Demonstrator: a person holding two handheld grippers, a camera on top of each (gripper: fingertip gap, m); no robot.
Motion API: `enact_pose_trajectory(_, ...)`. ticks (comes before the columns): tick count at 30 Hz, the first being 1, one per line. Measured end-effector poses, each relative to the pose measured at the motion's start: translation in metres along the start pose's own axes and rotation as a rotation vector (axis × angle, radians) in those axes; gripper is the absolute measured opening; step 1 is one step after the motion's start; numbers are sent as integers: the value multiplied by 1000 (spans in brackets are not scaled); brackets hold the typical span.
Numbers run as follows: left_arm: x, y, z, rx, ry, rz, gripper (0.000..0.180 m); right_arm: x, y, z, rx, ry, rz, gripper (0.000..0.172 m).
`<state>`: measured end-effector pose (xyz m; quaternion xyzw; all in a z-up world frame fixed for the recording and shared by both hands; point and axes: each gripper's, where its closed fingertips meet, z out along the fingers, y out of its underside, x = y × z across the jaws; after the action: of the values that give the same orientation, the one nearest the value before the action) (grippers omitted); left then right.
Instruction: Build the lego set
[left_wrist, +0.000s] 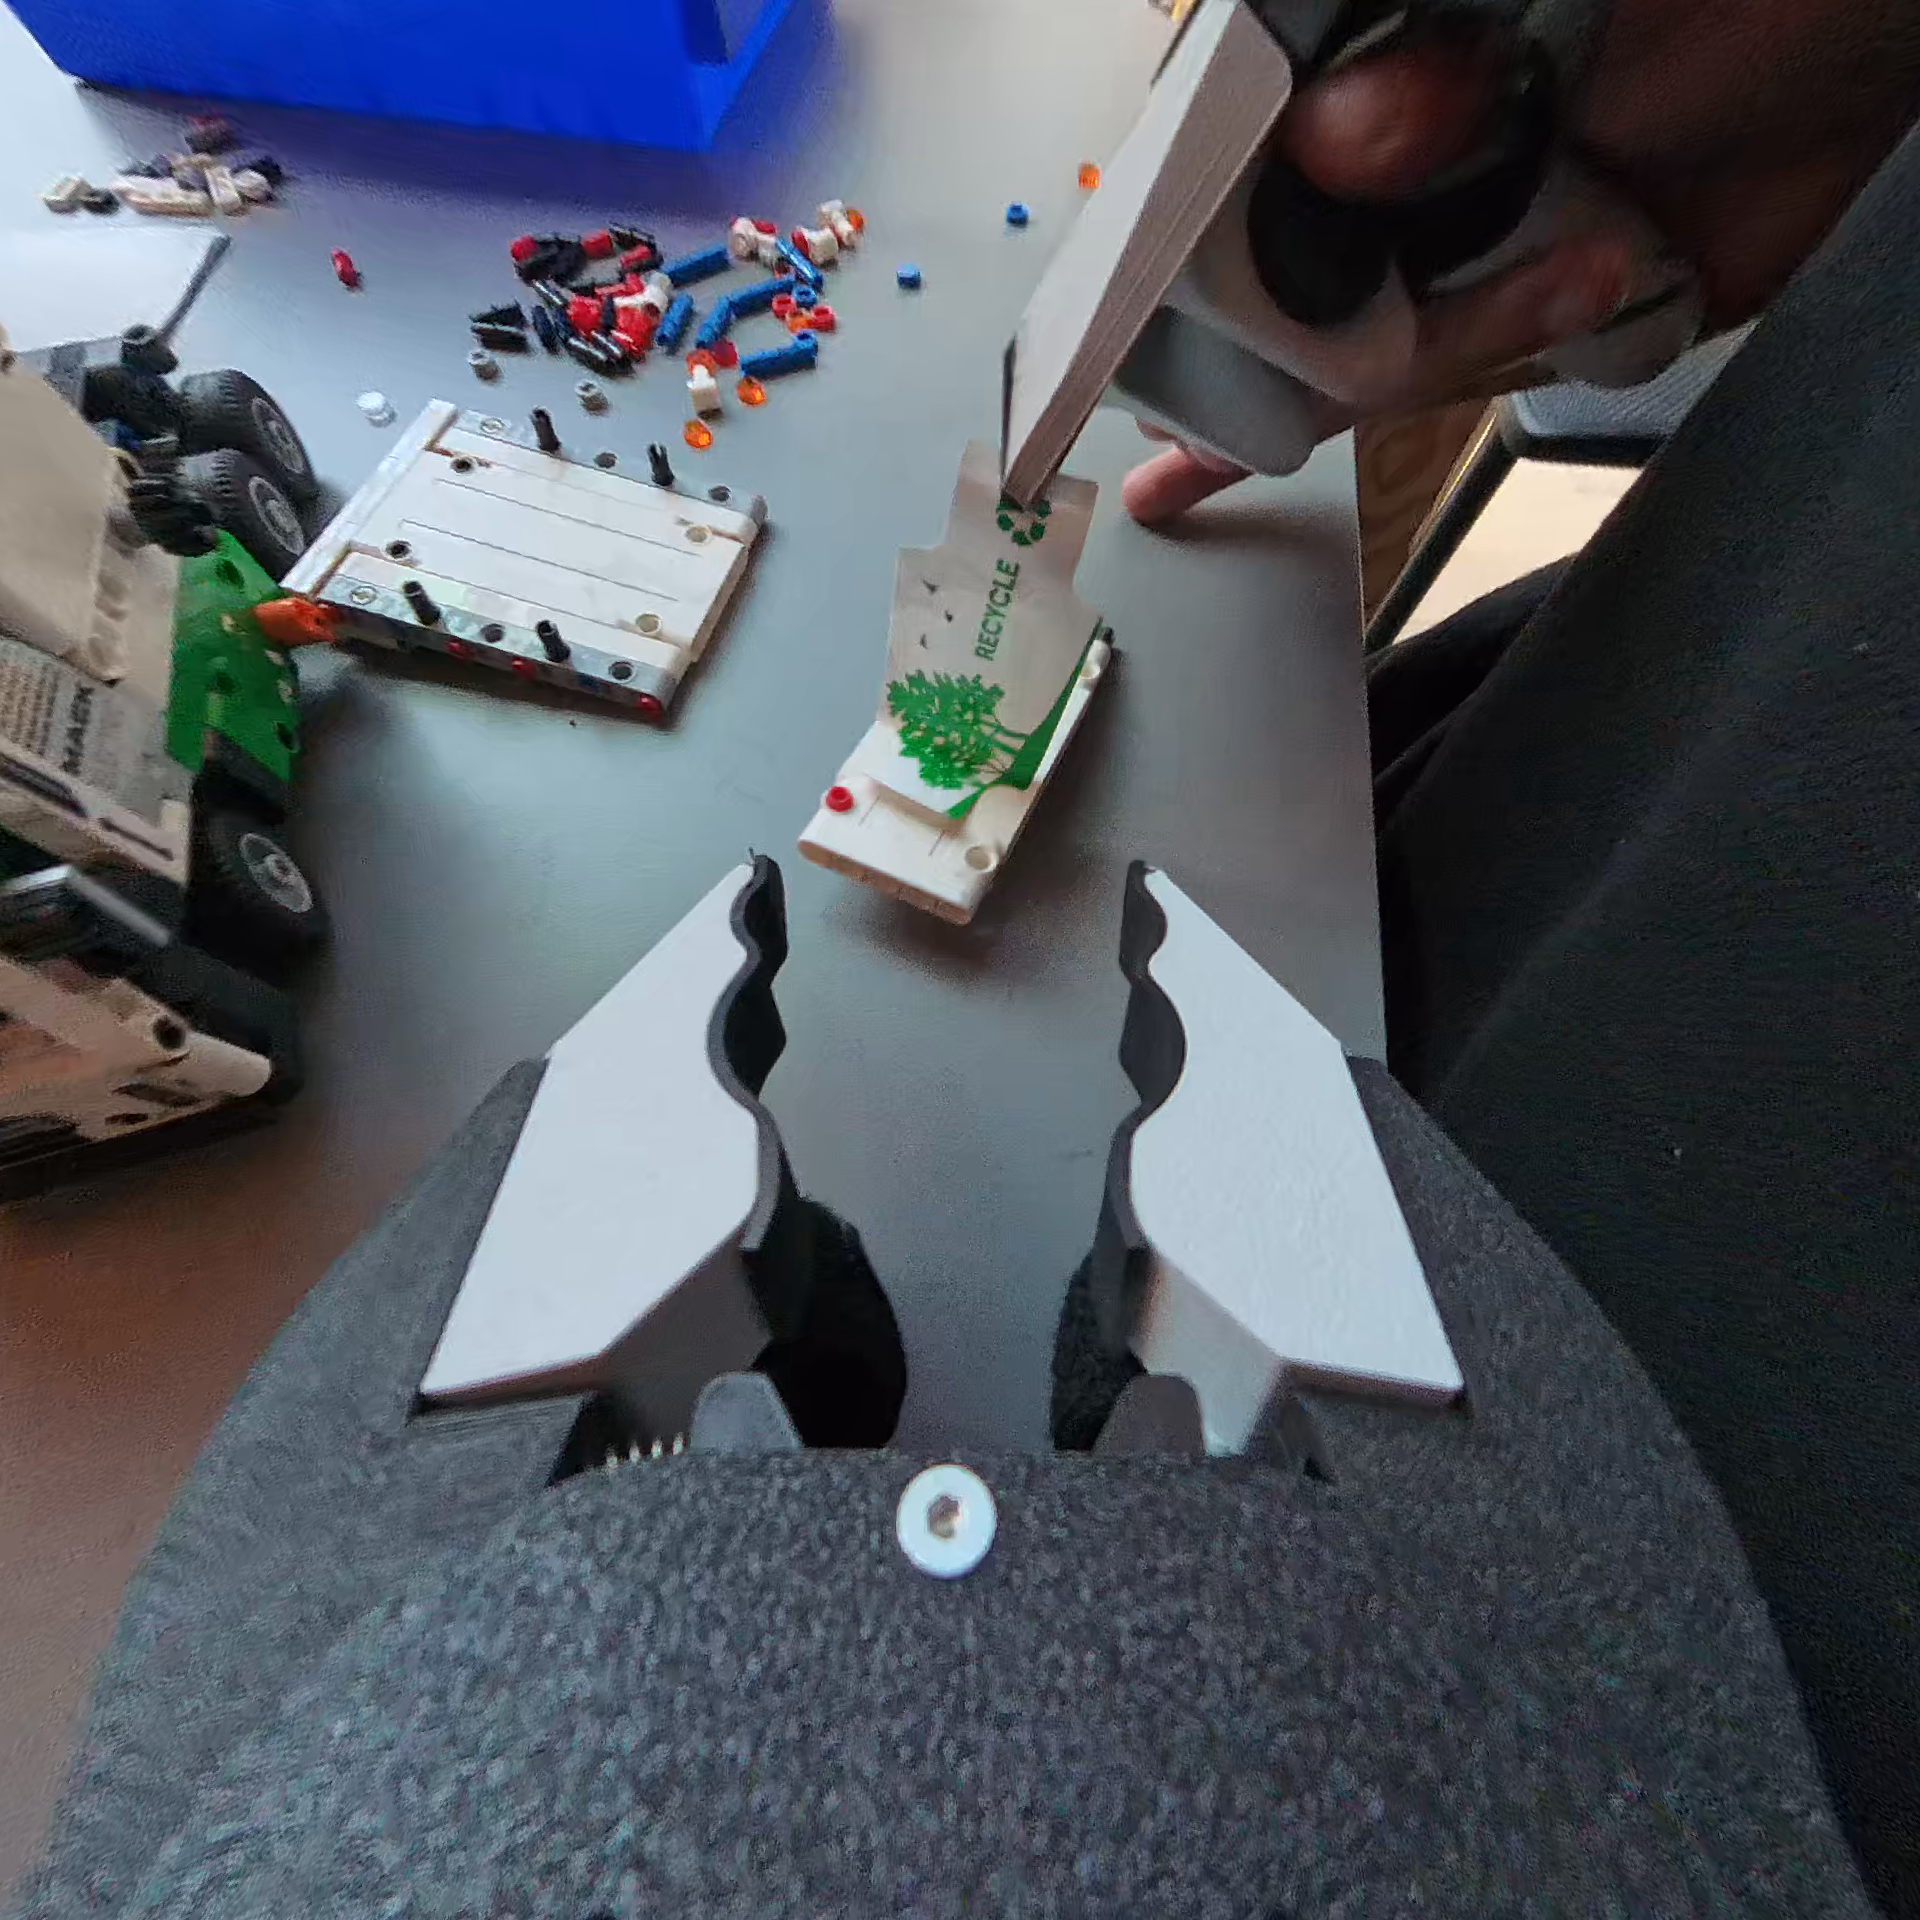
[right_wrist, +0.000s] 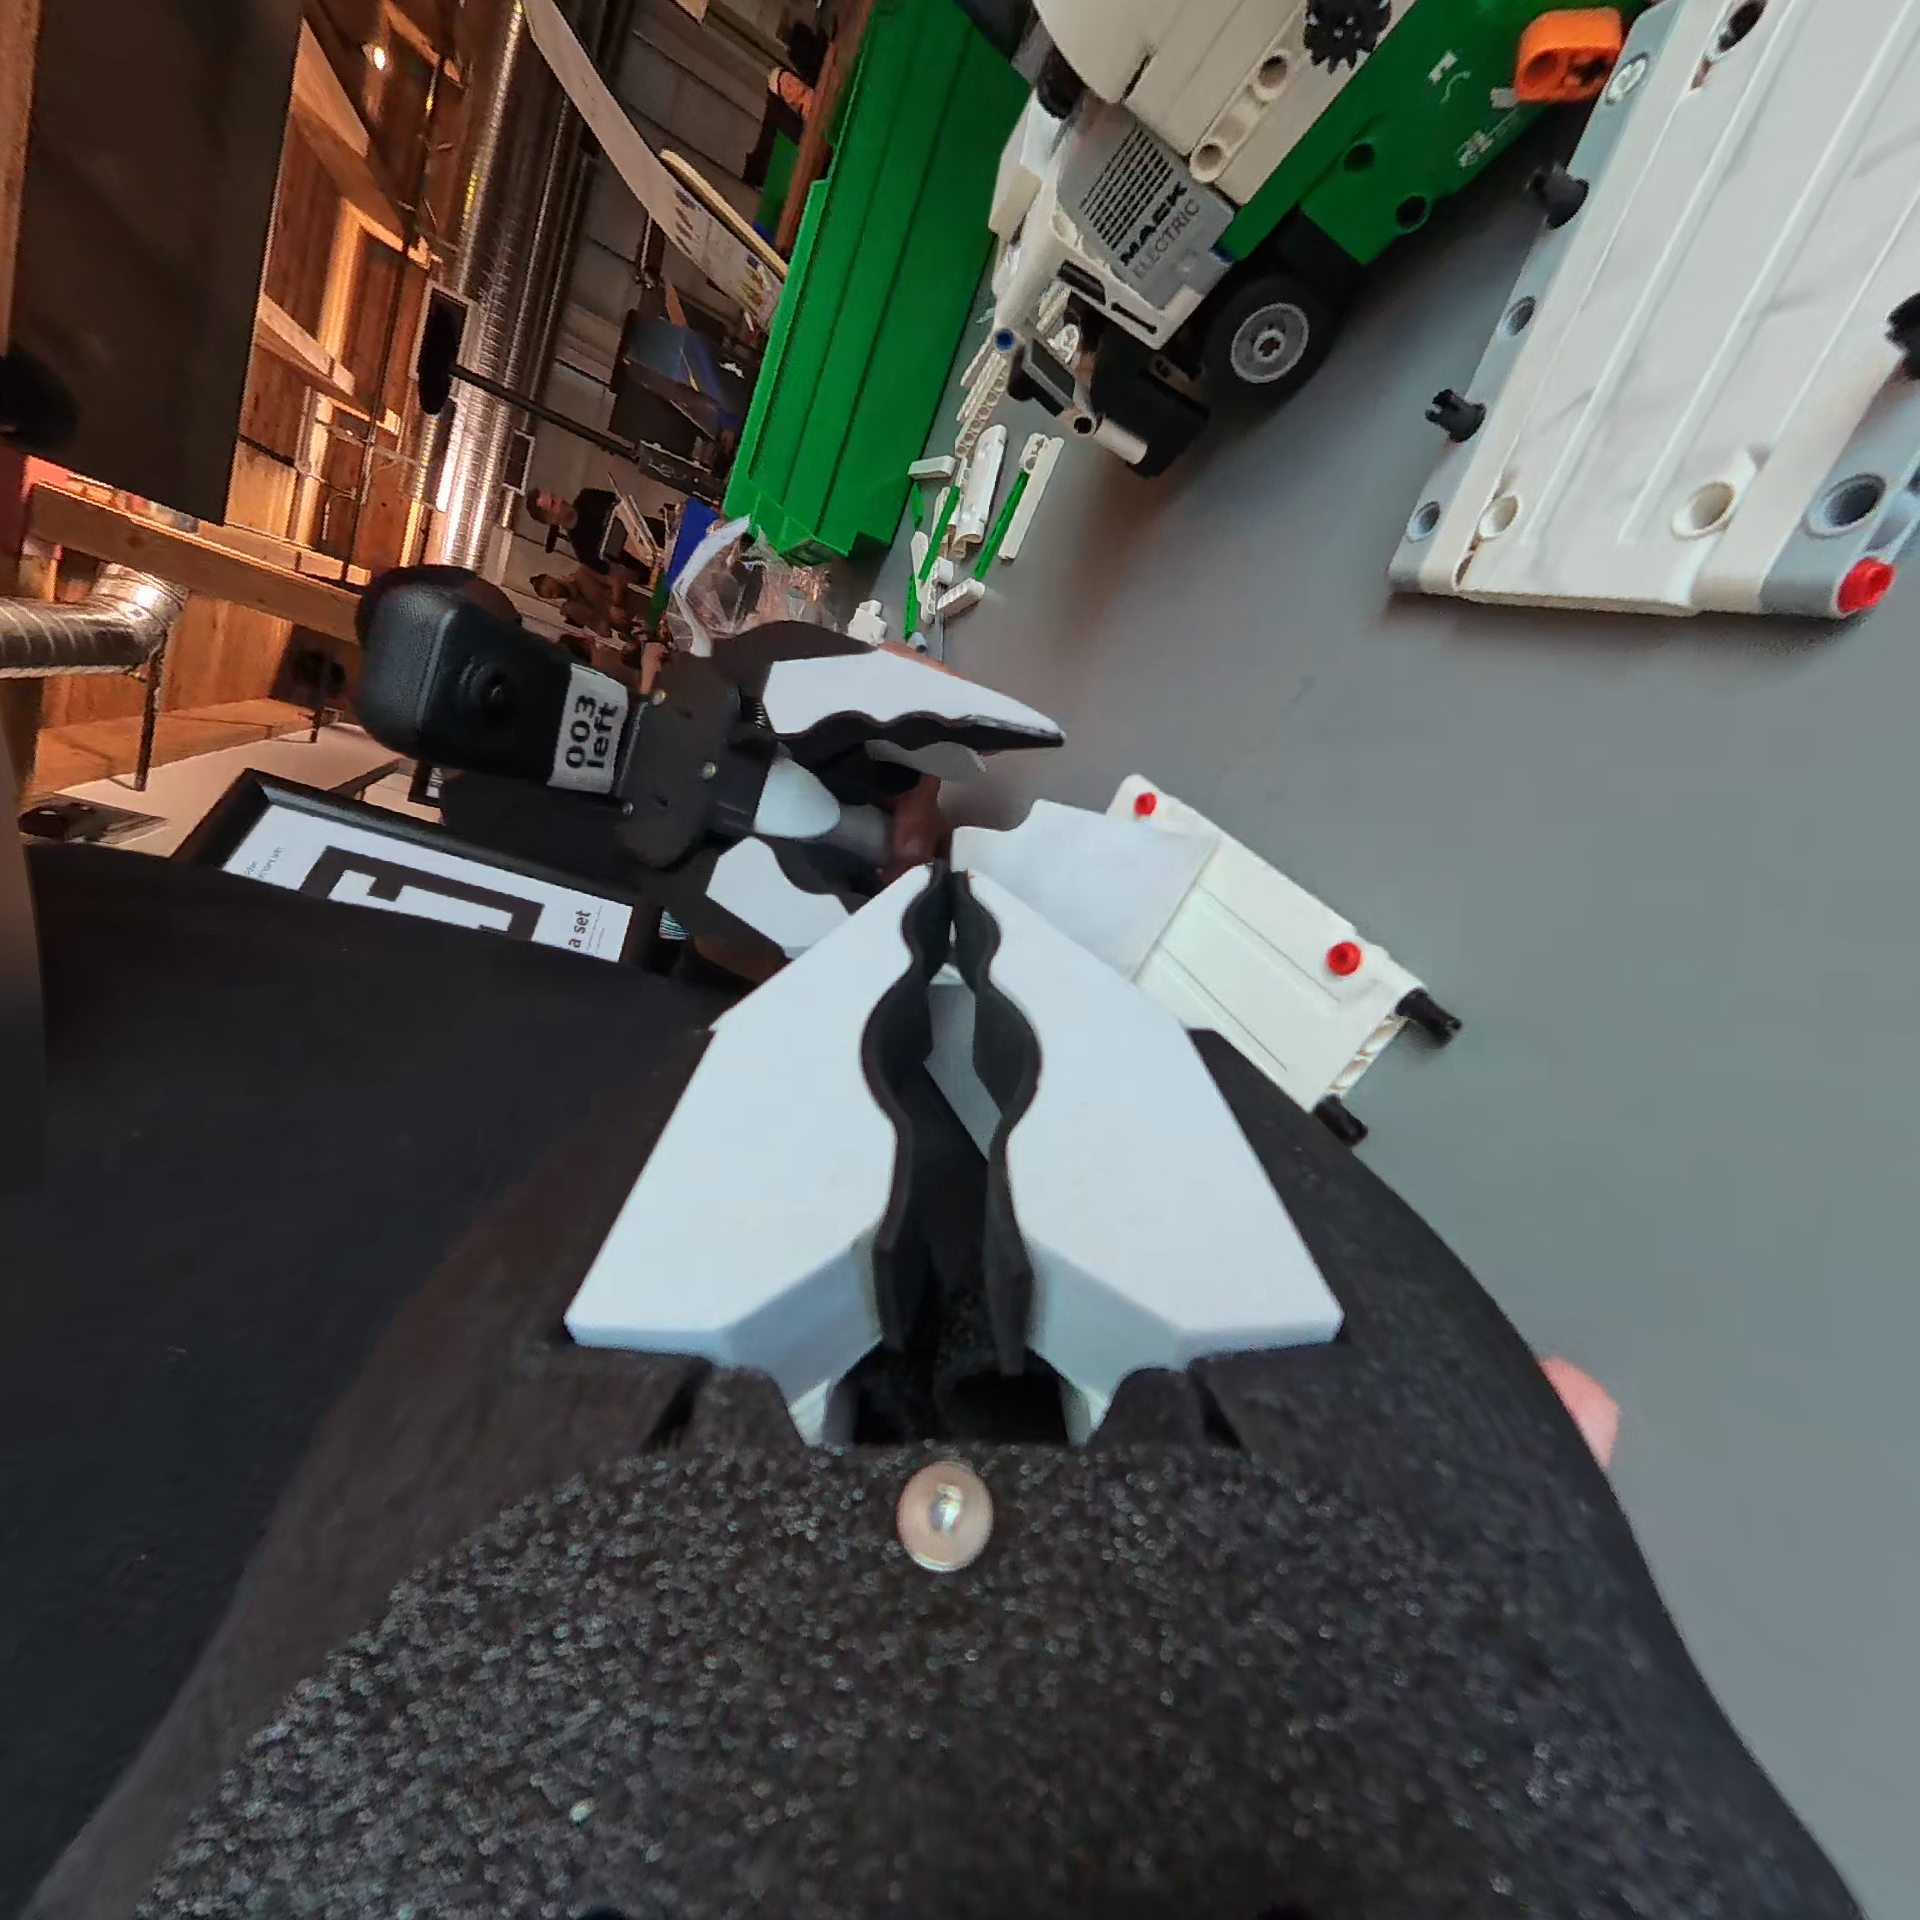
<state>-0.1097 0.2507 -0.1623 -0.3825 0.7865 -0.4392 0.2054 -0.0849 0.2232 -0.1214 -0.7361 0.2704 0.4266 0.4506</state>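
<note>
white sticker (left_wrist: 987, 623) pinched at its top edge by our right gripper (left_wrist: 1023, 488), half peeled off a small white panel (left_wrist: 935, 842) on the grey table (left_wrist: 520, 831)
our left gripper (left_wrist: 951, 894) hangs open and bare just short of that panel's near end; a larger white panel (left_wrist: 530, 551) lies well to the left, beside a green and white toy truck (left_wrist: 125, 727), with loose red, blue and black pieces (left_wrist: 665, 301) scattered beyond, near a blue bin (left_wrist: 416, 52)
</note>
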Motion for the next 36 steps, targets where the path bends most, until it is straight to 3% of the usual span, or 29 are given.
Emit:
enact_pose_trajectory(7,2,8,31,-140,8,124,70,3,12,-1,-103,51,-50,0)
enact_pose_trajectory(11,13,8,38,-160,84,169,50,3,14,-1,-131,48,-70,0)
enact_pose_trajectory(13,13,8,40,-167,94,149,41,2,15,0,-146,43,-84,0)
enact_pose_trajectory(23,11,9,43,-180,78,77,41,-4,20,3,-160,111,-290,0)
enact_pose_trajectory(28,11,9,43,-179,69,77,41,-9,21,9,-162,110,-279,0)
enact_pose_trajectory(31,11,9,43,-179,68,76,41,-37,8,6,-73,-46,-218,0)
enact_pose_trajectory(33,11,9,43,-178,67,78,41,-21,9,3,-113,81,-301,0)
enact_pose_trajectory(36,11,8,43,-175,62,83,41,-22,4,-8,-82,40,-236,0)
